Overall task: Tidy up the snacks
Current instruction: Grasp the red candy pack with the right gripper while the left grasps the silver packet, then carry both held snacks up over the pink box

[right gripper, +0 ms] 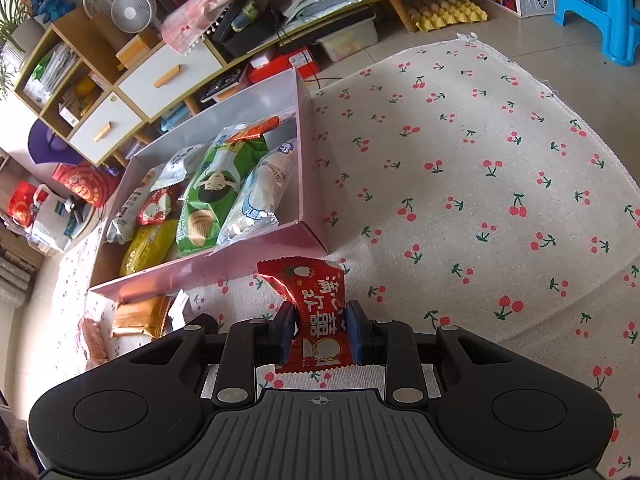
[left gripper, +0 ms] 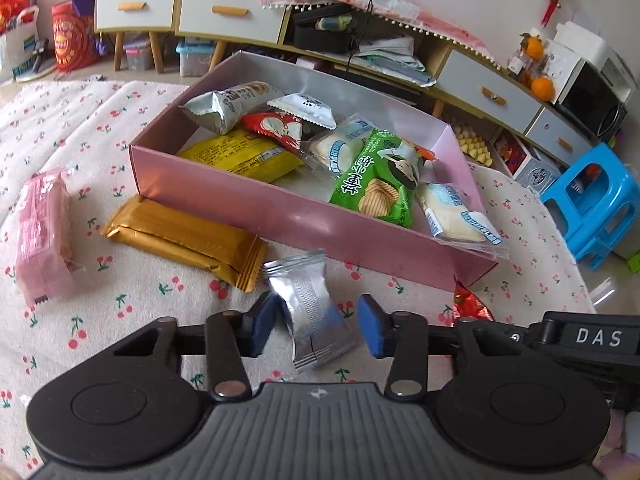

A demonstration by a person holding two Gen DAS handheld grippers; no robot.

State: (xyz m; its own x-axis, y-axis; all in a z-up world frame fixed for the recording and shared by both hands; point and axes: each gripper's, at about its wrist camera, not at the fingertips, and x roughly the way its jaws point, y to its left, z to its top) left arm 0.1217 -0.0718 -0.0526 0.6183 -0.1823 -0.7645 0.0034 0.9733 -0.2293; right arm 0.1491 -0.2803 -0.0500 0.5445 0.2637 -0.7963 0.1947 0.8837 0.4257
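Note:
A pink box [left gripper: 256,204] on the cherry-print cloth holds several snack packs, among them a green chip bag [left gripper: 376,178]. My left gripper [left gripper: 318,326] is open around a small silver packet [left gripper: 308,312] that lies on the cloth between its blue pads without being pinched. A gold bar pack [left gripper: 184,236] and a pink pack [left gripper: 42,236] lie left of it by the box. My right gripper [right gripper: 320,334] is shut on a red snack packet [right gripper: 316,312], just in front of the box's [right gripper: 224,260] near right corner.
White-drawer cabinets [left gripper: 224,12] with clutter stand behind the box. A blue plastic stool [left gripper: 596,200] stands at the right. The cloth [right gripper: 480,168] spreads wide to the right of the box. My right gripper's black body [left gripper: 592,340] shows at the left view's right edge.

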